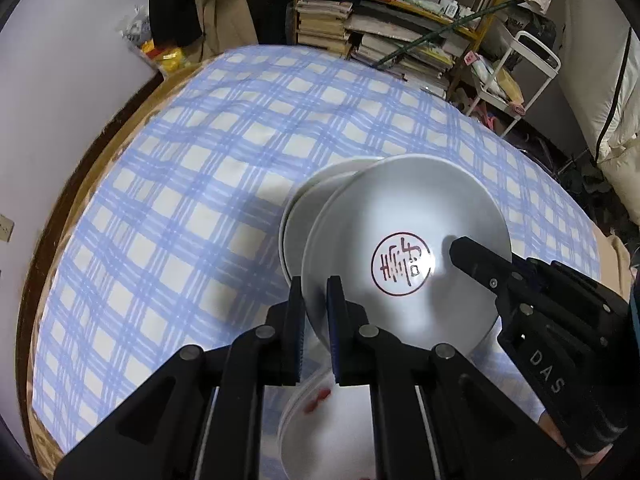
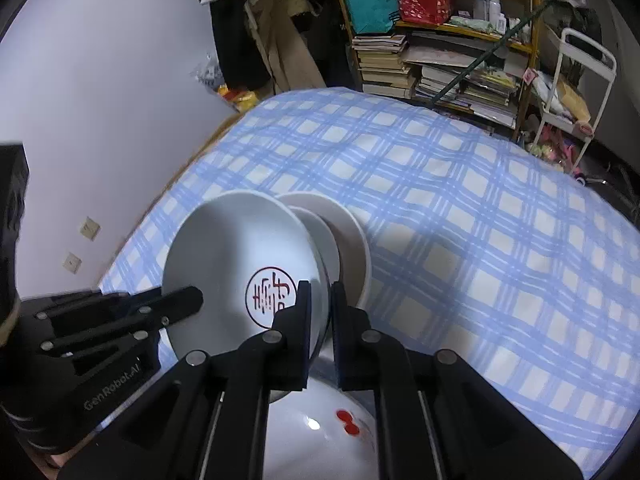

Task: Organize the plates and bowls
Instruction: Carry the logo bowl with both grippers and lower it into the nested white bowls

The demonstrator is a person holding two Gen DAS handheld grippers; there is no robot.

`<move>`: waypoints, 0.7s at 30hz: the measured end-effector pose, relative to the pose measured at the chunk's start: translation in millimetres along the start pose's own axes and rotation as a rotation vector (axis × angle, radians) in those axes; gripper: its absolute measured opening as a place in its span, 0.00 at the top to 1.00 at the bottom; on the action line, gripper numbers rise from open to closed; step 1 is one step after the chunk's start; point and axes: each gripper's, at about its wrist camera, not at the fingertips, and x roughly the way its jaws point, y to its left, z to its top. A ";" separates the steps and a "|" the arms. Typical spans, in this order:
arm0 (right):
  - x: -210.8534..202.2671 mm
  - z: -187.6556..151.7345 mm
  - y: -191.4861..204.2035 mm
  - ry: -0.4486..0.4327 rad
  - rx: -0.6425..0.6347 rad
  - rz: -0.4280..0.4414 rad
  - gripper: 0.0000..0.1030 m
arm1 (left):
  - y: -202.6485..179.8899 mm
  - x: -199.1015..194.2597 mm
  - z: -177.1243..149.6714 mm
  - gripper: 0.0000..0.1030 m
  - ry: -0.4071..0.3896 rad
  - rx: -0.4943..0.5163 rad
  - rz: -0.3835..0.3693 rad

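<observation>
A white bowl with a red round seal inside (image 1: 404, 248) is held tilted above the table by both grippers. My left gripper (image 1: 316, 312) is shut on its left rim. My right gripper (image 2: 320, 320) is shut on its right rim (image 2: 320, 280); the bowl also shows in the right wrist view (image 2: 240, 256). Behind it a second white dish (image 1: 316, 196) stands tilted; it also shows in the right wrist view (image 2: 352, 240). Below, a white dish with red marks (image 1: 320, 432) lies on the table, also in the right wrist view (image 2: 332, 432).
A round table with a blue checked cloth (image 1: 192, 184) spreads to the far side. A shelf of books (image 2: 440, 64) and a white metal cart (image 2: 576, 92) stand beyond it. A pale wall (image 2: 100, 80) is at the left.
</observation>
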 end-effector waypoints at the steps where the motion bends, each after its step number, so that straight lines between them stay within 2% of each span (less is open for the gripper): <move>1: 3.4 0.9 -1.5 -0.006 0.000 0.008 0.90 | -1.2 1.4 0.3 0.90 -0.009 0.007 0.014; 5: 16.4 3.4 1.3 -0.020 -0.032 -0.001 0.90 | -0.8 9.8 2.7 0.89 -0.022 0.012 0.039; 12: 42.2 8.8 4.0 0.021 -0.030 0.036 0.90 | 19.1 27.9 9.2 0.89 0.008 -0.032 0.034; 17: 46.5 5.5 17.2 0.006 -0.119 -0.029 0.89 | 22.0 36.8 7.0 0.89 0.022 -0.027 0.016; 21: 44.9 8.6 8.7 0.021 -0.074 0.001 0.89 | 21.9 35.7 6.9 0.89 0.009 -0.023 0.004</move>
